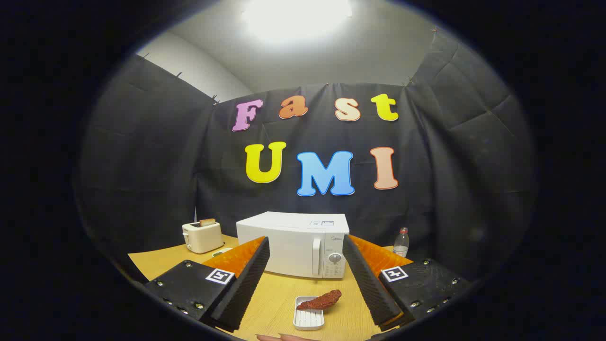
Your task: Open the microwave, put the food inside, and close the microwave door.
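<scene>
Resting on small white tray (308, 320), reddish-brown food (321, 300), tool (307, 248) spread wide

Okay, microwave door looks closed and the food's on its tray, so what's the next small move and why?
Probably ease the open gripper forward toward the door handle of the microwave. The door is shut, so the food on the small white tray between the fingers cannot go in yet.
</scene>
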Demonstrator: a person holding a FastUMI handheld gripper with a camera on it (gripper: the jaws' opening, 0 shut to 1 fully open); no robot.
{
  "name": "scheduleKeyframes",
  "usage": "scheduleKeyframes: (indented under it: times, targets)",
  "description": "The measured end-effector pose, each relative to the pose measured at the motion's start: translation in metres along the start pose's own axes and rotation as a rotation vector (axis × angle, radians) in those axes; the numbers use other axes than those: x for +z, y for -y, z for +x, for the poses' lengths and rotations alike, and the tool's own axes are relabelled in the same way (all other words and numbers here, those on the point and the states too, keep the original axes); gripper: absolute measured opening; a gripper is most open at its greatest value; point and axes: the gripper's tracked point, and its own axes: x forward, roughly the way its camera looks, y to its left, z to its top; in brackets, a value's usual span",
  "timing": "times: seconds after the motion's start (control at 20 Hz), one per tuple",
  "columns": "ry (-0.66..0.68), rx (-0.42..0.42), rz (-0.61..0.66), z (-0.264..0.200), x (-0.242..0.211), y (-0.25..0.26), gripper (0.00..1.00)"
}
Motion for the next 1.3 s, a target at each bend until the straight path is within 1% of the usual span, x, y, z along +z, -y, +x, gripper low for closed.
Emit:
scheduleKeyframes:
  times: [0.8, 1.0, 1.3]
  targets:
    - [0.023, 0.014, 0.020, 0.000, 0.003, -0.002, 0.97]
    - [0.021, 0.027, 0.045, 0.006, -0.001, 0.001, 0.97]
    - [0.002, 0.023, 0.032, 0.021, -0.016, 0.002, 0.97]
